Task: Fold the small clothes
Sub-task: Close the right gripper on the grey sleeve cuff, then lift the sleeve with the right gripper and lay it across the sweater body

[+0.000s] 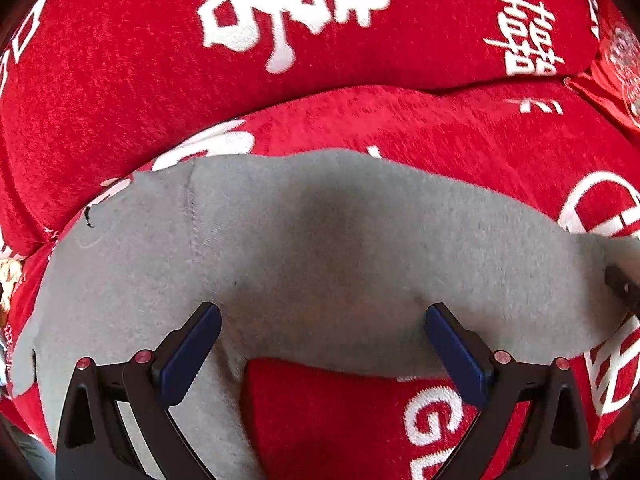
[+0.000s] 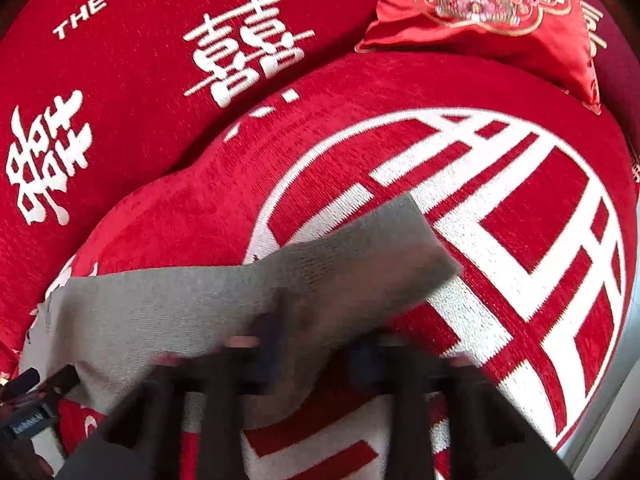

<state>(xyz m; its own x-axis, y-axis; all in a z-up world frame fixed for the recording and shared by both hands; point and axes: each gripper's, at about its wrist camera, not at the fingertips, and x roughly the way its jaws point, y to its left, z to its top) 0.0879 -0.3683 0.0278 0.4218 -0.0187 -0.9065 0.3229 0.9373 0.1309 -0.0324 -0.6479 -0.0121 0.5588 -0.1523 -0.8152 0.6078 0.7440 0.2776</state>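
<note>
A small grey garment (image 1: 320, 248) lies spread on a red sofa seat with white characters (image 1: 460, 128). My left gripper (image 1: 322, 332) is open above the garment's near edge, one blue pad on each side, holding nothing. In the right wrist view the same grey garment (image 2: 248, 292) stretches from the left to a raised end near the middle. My right gripper (image 2: 316, 356) is motion-blurred just over the garment's near edge. Its jaws look parted, with the cloth between or beneath them; whether they grip it I cannot tell.
The sofa backrest (image 1: 160, 60) in the same red fabric rises behind the seat. A red satin embroidered cushion (image 2: 488, 12) leans at the back right. The other gripper's dark tip (image 1: 624, 288) shows at the garment's right end.
</note>
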